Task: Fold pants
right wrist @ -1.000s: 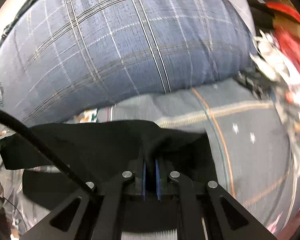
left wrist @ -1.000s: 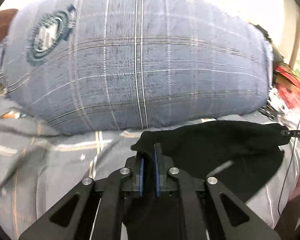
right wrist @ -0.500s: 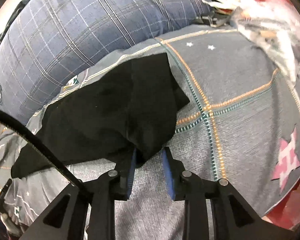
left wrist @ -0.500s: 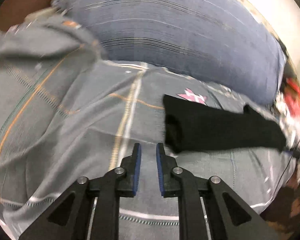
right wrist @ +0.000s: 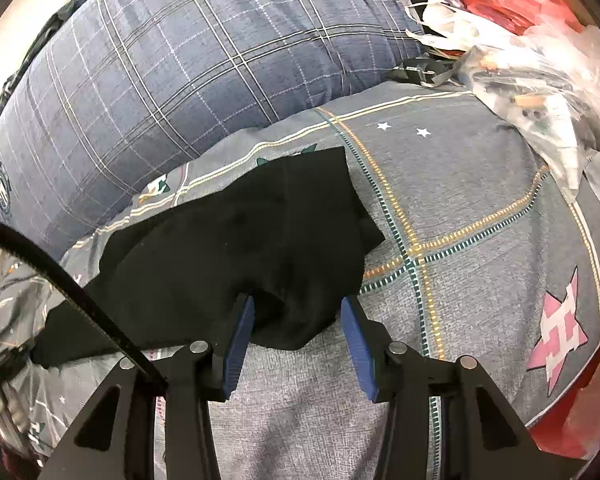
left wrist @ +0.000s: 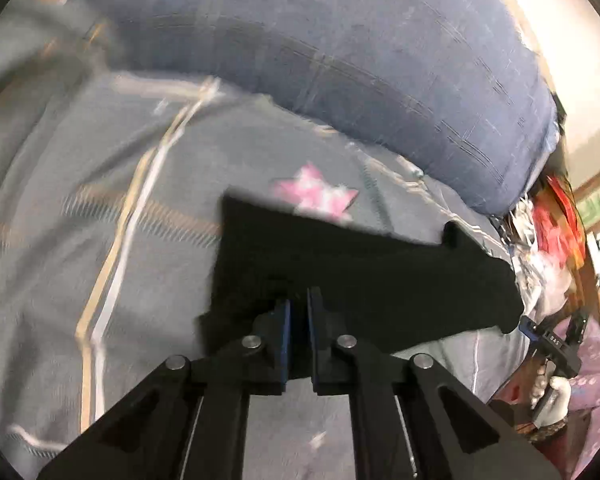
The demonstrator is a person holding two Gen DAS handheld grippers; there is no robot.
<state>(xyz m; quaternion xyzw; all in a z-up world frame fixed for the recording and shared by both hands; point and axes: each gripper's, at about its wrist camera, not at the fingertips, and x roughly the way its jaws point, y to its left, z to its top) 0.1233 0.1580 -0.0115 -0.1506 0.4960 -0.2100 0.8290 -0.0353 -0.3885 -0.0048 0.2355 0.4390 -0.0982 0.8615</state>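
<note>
The black pants (left wrist: 364,276) lie folded on the grey patterned bedsheet (left wrist: 140,240), below the big blue plaid pillow. My left gripper (left wrist: 298,304) sits at the near edge of the pants with its jaws nearly closed and dark cloth in the narrow gap. In the right wrist view the pants (right wrist: 240,240) spread left from a rounded fold. My right gripper (right wrist: 296,312) is open wide, with that fold bulging between its blue pads (right wrist: 354,332).
The blue plaid pillow (right wrist: 180,72) fills the back. Plastic bags and red packaging (right wrist: 520,40) pile up at the bed's right side. A pink star print (right wrist: 560,320) marks the sheet (right wrist: 460,200) on the right. A black cable (right wrist: 60,276) crosses the left.
Both grippers let go of the pants and laid them on the sheet. The right gripper has opened wider. The left gripper has moved back onto the near edge of the pants and closed.
</note>
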